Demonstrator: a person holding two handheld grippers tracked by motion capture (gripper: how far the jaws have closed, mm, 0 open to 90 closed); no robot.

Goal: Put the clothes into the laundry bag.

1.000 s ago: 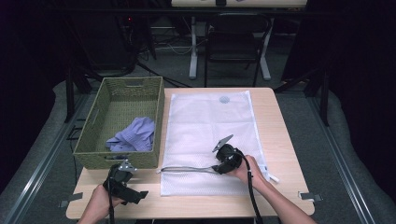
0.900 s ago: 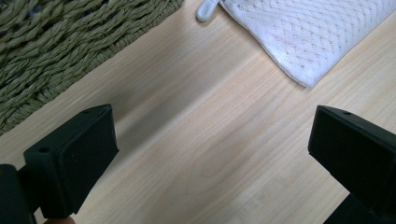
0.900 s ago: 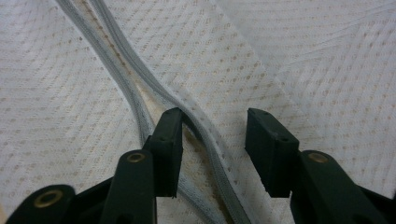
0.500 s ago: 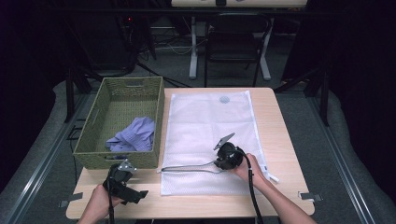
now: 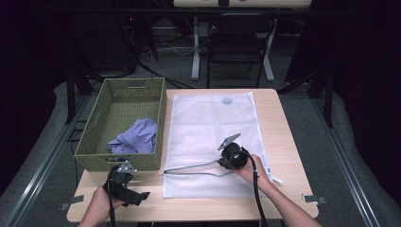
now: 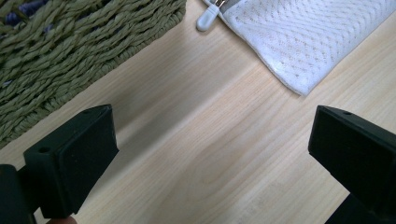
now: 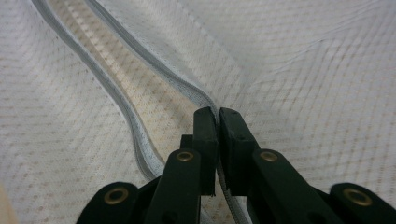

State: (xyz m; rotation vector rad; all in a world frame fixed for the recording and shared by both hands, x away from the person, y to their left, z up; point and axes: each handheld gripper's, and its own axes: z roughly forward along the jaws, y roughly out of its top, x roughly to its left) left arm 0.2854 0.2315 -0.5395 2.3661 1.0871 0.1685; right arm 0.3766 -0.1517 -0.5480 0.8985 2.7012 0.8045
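Mesh laundry bag [image 5: 213, 127] is laid flat on the worktop [image 5: 279, 123], just beside the woven basket [image 5: 94, 135], in which a crumpled lilac shirt [image 5: 135, 137] is seen toward its 5 o'clock corner. Across the near part of the bag the zip opening [image 5: 194, 168] gapes from 9 o'clock toward 3 o'clock. In the right gripper view the right gripper [image 7: 218, 122] has just been closing, and its jaws are now pinched together on the upper edge of the opening [image 7: 187, 88], a thin fold of mesh and zip tape being caught between the pads. In the left gripper view the left gripper [image 6: 210, 154] is held wide open over bare wood, nothing between its jaws, with the zip pull [image 6: 206, 17] lying at 12 o'clock and the bag's corner [image 6: 299, 81] at 1 o'clock.

The step in hand is judged to be the opening of the bag's mouth so that the shirt can be put in. It would be done well if only the top layer were lifted: the grip looks shallow, so the edge should be raised slowly and straight up, and checked for slipping. Should both layers come up together, the hold is better released and retaken nearer the tape. The lower edge could be pinned or drawn toward 6 o'clock by the free gripper, so that the mouth is kept wide rather than the whole bag dragged across the worktop.
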